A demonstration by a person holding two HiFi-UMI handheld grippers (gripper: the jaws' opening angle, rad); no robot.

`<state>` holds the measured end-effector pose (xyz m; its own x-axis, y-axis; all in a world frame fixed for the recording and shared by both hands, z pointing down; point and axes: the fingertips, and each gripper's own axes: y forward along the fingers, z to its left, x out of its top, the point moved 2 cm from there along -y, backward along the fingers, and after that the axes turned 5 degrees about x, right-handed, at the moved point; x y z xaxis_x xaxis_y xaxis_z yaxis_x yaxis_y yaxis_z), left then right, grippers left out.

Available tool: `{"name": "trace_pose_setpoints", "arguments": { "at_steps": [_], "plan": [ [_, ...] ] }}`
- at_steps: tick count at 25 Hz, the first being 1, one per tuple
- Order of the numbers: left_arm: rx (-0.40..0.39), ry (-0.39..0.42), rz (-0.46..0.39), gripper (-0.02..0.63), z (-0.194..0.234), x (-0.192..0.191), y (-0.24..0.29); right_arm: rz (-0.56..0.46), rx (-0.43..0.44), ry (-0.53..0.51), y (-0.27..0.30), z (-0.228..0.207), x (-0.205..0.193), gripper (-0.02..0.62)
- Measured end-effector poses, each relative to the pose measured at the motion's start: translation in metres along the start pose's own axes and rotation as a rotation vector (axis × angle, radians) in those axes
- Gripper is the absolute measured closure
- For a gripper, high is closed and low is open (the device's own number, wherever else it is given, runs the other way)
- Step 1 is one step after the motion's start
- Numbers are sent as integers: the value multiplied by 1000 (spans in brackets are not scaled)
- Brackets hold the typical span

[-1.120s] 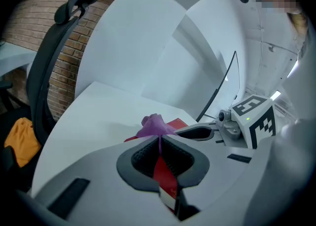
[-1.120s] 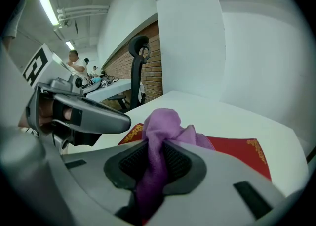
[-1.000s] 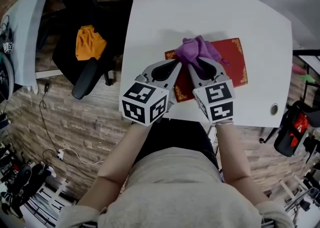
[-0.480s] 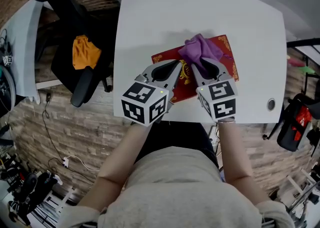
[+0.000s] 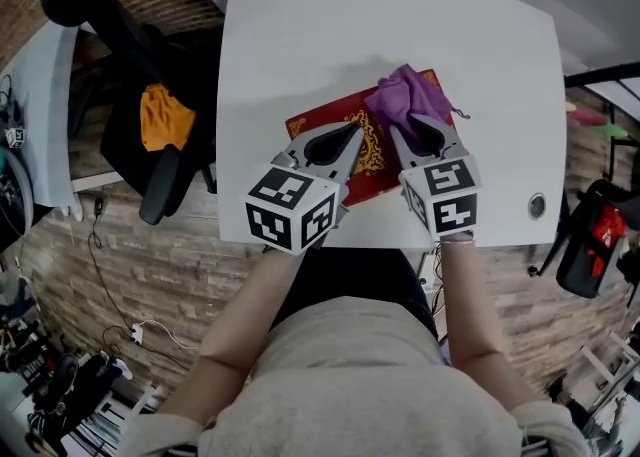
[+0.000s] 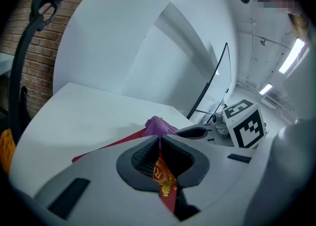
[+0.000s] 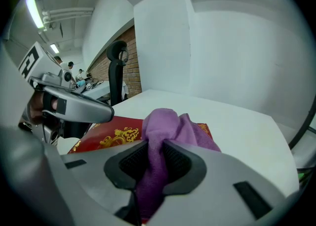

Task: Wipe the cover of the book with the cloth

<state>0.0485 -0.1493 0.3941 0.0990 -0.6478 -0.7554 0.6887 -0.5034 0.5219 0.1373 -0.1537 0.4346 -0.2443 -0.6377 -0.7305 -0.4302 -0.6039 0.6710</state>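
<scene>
Pinching soft, crumpled purple cloth point(image 5: 405, 100), the right gripper point(image 5: 418, 128) rests on the flat red book point(image 5: 372, 157); left gripper point(image 5: 352, 131) closed.

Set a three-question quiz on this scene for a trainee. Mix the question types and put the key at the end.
1. True or false: the right gripper is shut on the cloth.
2. Multiple choice: what lies directly under the cloth? A a plate; B the book; C a keyboard.
3. Fill in the gap: the book's cover is ___ with gold ornament.

Key: 1 true; 2 B; 3 red.
</scene>
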Motion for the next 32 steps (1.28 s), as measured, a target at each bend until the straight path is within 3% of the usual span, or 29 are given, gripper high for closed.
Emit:
{"name": "trace_pose_setpoints", "arguments": {
  "at_steps": [17, 32],
  "plan": [
    [-7, 16, 7, 575, -14, 5, 19, -19, -29, 53, -9, -30, -2, 508],
    [-36, 29, 15, 575, -26, 5, 28, -16, -111, 84, -24, -65, -9, 506]
  ]
}}
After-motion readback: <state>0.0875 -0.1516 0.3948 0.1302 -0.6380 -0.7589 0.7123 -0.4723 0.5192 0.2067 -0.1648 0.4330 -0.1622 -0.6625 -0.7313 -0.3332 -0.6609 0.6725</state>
